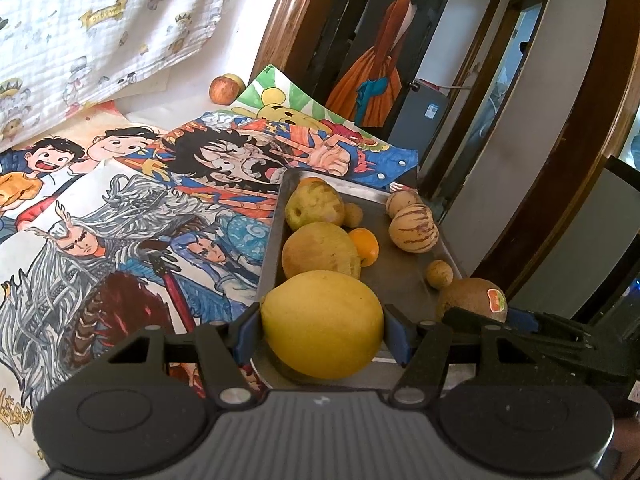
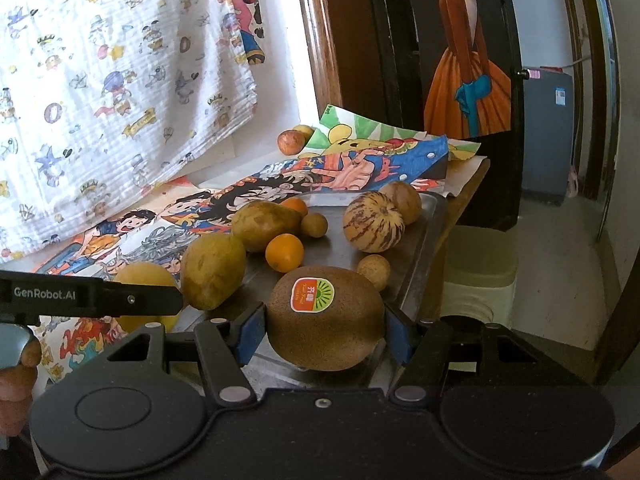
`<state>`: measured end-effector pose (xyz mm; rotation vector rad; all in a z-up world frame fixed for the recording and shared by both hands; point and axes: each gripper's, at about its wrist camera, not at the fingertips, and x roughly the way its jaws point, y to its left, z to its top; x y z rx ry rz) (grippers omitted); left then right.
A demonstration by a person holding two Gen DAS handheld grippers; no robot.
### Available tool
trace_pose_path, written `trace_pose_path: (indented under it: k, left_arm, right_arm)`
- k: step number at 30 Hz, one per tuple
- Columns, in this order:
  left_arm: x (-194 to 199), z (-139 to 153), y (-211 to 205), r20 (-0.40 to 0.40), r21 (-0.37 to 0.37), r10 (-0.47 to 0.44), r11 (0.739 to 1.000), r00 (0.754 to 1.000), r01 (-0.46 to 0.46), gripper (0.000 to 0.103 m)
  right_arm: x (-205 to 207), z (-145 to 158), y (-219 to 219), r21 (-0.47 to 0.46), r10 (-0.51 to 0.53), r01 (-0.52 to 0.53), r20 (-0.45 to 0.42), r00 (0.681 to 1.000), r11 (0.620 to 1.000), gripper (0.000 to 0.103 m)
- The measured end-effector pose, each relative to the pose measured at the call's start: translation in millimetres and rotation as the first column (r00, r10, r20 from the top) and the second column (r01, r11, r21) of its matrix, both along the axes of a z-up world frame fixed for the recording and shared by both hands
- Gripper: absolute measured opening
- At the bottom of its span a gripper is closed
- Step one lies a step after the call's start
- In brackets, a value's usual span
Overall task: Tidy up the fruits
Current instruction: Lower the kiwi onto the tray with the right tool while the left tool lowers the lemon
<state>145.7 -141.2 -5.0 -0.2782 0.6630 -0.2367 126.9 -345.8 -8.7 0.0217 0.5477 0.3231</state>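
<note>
Left hand-held gripper (image 1: 322, 330) is clamped on a lemon (image 1: 322, 324), at the tray's (image 1: 396, 276) near left corner. Right hand-held gripper (image 2: 325, 330) grips a kiwi (image 2: 326, 316) at the near right edge. Ahead of both, already in the tray: pears, oranges, striped melons (image 2: 374, 222), small brown fruits. Beyond on the desk, an apple (image 1: 223, 89) remains loose. Mostly done; these two need placing.

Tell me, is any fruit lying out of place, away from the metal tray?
Yes. A reddish apple with a yellowish fruit behind it lies at the far edge of the table, by the hanging cloth, well apart from the tray where the other fruit is gathered. Nothing looks spilled or damaged.
</note>
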Motion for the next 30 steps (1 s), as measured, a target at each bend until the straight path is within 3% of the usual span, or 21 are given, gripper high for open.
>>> trace_pose_path:
  k: [13, 30]
  left_arm:
    - [1, -3, 2, -0.001, 0.009, 0.007, 1.000, 1.000, -0.007, 0.067]
    - [-1, -5, 2, 0.010, 0.020, 0.009, 1.000, 1.000, -0.010, 0.067]
  right_arm:
    - [-9, -5, 6, -0.062, 0.013, -0.010, 0.049, 0.999, 0.998, 0.064]
    - [-17, -10, 6, -0.077, 0.006, 0.001, 0.087, 0.996, 0.997, 0.064]
